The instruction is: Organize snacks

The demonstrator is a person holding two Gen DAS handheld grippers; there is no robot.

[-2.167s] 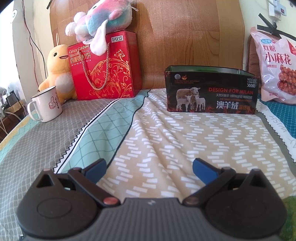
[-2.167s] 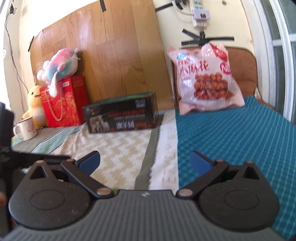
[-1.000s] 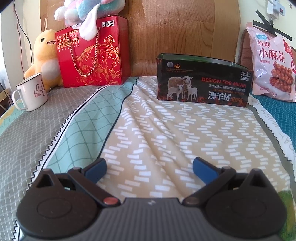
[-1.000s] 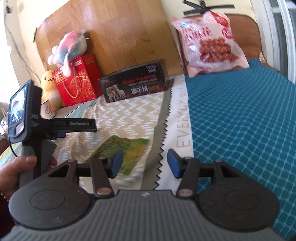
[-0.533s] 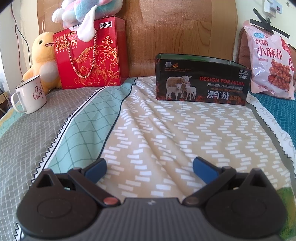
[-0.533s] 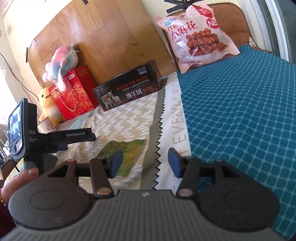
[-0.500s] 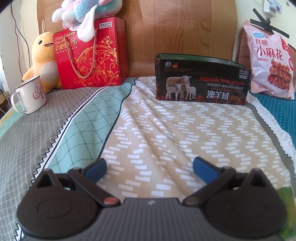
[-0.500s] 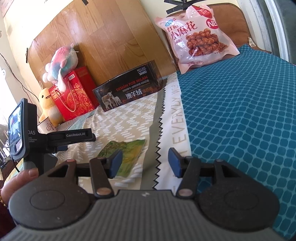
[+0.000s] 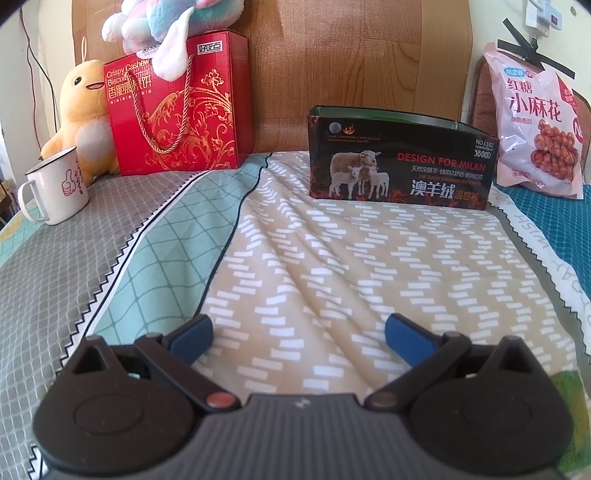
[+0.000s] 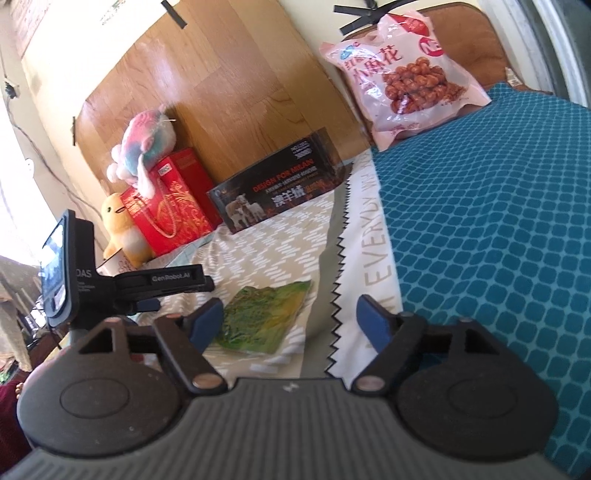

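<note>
A flat green snack packet (image 10: 264, 317) lies on the patterned bedspread, just ahead and left of my right gripper (image 10: 291, 321). Its jaws are opening and nothing is between them. The packet's edge shows at the lower right (image 9: 570, 387) of the left wrist view. My left gripper (image 9: 299, 332) stands open over the beige cloth, holding nothing. It also appears from the side (image 10: 151, 304) in the right wrist view, held by a hand. A black open box (image 9: 400, 158) printed with sheep stands by the headboard. A pink bag of fried twists (image 10: 402, 66) leans at the back right.
A red gift box (image 9: 177, 110) with a plush toy (image 9: 166, 22) on top, a yellow plush duck (image 9: 81, 110) and a white mug (image 9: 55, 186) stand at the back left. A teal quilted cover (image 10: 498, 221) spreads on the right. The wooden headboard (image 9: 351, 55) closes the back.
My right gripper's jaws have spread wider and the gripper has rolled, tilting its view. The left gripper has stayed where it was, still open.
</note>
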